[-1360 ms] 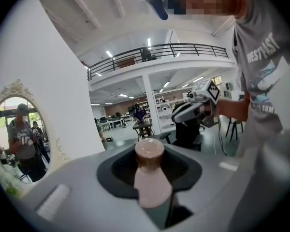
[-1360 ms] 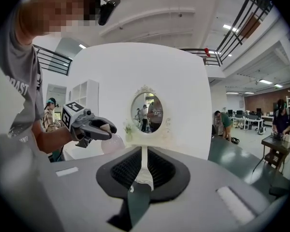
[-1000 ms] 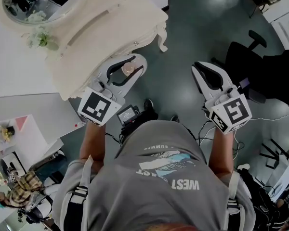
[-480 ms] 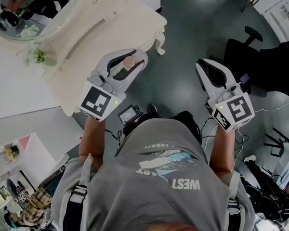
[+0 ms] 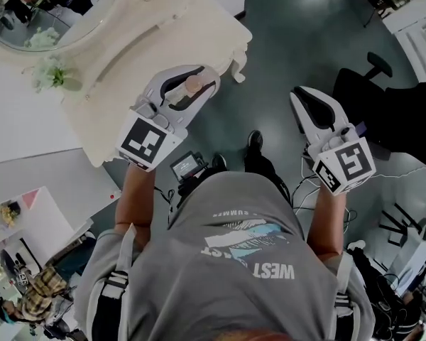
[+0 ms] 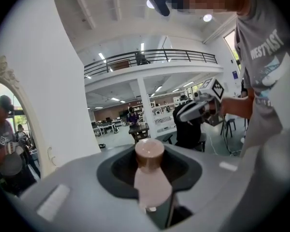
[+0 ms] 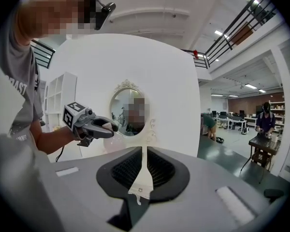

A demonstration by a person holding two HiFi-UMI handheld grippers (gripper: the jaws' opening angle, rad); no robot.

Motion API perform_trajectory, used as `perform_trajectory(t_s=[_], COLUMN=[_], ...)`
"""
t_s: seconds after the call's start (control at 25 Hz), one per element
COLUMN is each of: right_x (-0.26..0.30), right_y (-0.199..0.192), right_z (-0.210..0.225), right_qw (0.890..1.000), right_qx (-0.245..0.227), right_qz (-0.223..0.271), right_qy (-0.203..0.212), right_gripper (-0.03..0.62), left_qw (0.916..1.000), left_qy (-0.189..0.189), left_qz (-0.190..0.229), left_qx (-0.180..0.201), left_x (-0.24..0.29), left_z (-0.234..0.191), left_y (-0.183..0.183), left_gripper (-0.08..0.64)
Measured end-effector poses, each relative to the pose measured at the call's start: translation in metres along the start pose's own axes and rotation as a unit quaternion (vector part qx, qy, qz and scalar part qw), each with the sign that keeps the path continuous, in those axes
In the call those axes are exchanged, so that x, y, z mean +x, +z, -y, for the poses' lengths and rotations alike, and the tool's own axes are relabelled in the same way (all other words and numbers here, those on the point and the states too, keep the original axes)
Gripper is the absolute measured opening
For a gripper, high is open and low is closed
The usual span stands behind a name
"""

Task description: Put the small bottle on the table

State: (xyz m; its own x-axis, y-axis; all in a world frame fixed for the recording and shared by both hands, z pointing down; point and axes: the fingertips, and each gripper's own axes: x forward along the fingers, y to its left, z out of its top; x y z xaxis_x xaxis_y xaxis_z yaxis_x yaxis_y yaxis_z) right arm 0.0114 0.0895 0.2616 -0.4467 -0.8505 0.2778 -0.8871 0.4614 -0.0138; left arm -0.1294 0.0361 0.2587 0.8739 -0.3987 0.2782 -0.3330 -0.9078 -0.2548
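While the small pink bottle (image 5: 192,84) is clamped between the jaws of my left gripper (image 5: 207,84), cap up and body hanging below the pads, it is in the air and not yet on the cream dressing table (image 5: 163,34), which lies at about eleven o'clock from me in the head view. The worst risk, as I judge it, is letting go too near the table's front edge: the bottle hovers right at that edge, and I cannot tell whether it is over the top or over the floor, so an early release could drop it. A tilt at set-down could also tip such a narrow bottle, and the flowers (image 5: 53,73) at ten o'clock and the oval mirror (image 5: 50,13) behind them leave less room deeper in. My left forearm reaches forward with the claw aimed toward one o'clock, slightly nose-down. My right gripper (image 5: 302,101) is held out at about two o'clock over the floor, well apart from the table, jaws pressed together on nothing, pointing toward eleven o'clock.
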Motion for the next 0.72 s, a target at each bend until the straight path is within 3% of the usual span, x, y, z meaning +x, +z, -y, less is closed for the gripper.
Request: perform_trajectory(t_s=[0.72], right_x=[0.059], right_y=[-0.001], right_z=[0.112], right_qw=[0.995], right_qx=[-0.006], right_qz=[-0.006], right_qy=[0.102], right_gripper=[0.035], left_qw=[0.9936], left_qy=[0.089], left_qz=[-0.053], left_qx=[-0.045], left_x=[0.089], left_z=[-0.038], left_y=[-0.011], left_gripper=[0.120])
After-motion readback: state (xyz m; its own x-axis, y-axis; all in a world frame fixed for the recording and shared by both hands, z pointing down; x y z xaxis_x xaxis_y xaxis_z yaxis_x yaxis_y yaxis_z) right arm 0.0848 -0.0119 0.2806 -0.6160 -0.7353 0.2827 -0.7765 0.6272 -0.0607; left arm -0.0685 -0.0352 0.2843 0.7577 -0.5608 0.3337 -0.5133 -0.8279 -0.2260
